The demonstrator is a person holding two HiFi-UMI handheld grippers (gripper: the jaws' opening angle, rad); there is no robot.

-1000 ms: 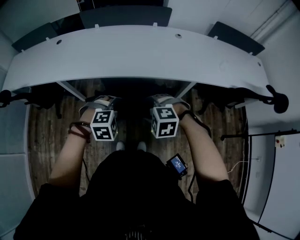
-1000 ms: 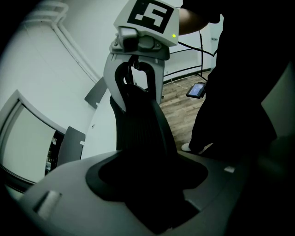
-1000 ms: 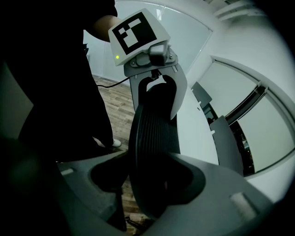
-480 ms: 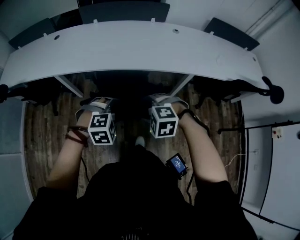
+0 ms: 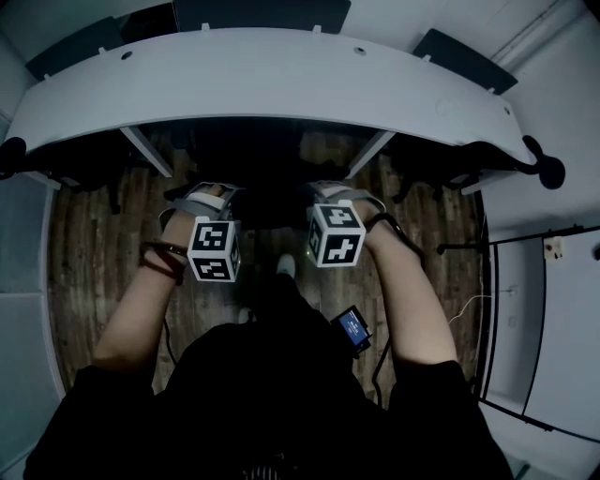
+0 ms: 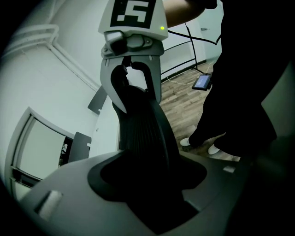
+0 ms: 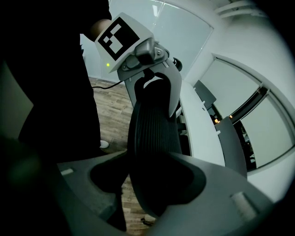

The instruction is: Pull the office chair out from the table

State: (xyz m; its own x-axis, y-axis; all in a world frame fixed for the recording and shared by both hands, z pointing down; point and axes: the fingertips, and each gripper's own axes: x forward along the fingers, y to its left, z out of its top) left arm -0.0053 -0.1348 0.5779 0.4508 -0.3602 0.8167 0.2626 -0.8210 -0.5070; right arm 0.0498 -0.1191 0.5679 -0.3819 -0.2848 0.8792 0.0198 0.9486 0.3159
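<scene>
The black office chair point(image 5: 272, 204) stands in front of the white curved table point(image 5: 281, 84), and its ribbed backrest top runs between my two hands. My left gripper point(image 5: 199, 199) has the backrest point(image 6: 145, 133) between its jaws; they have just been closing, and the pads press on it. Clamped on the other end of the same backrest point(image 7: 154, 138) is my right gripper point(image 5: 343, 195). Each gripper view shows the other gripper across the chair top: the right gripper point(image 6: 131, 78) and the left gripper point(image 7: 152, 87). The seat and wheels are hidden.
Dark chairs sit tucked under the table at the left point(image 5: 84, 173) and right point(image 5: 450, 169). Dark panels point(image 5: 262, 14) stand beyond the table. A thin black stand point(image 5: 497, 248) rises at the right. A small lit device point(image 5: 352, 328) hangs by my body above the wooden floor point(image 5: 94, 262).
Both grippers and the chair back have drawn away from the table toward my body. The strip of floor between the table edge and my hands has widened.
</scene>
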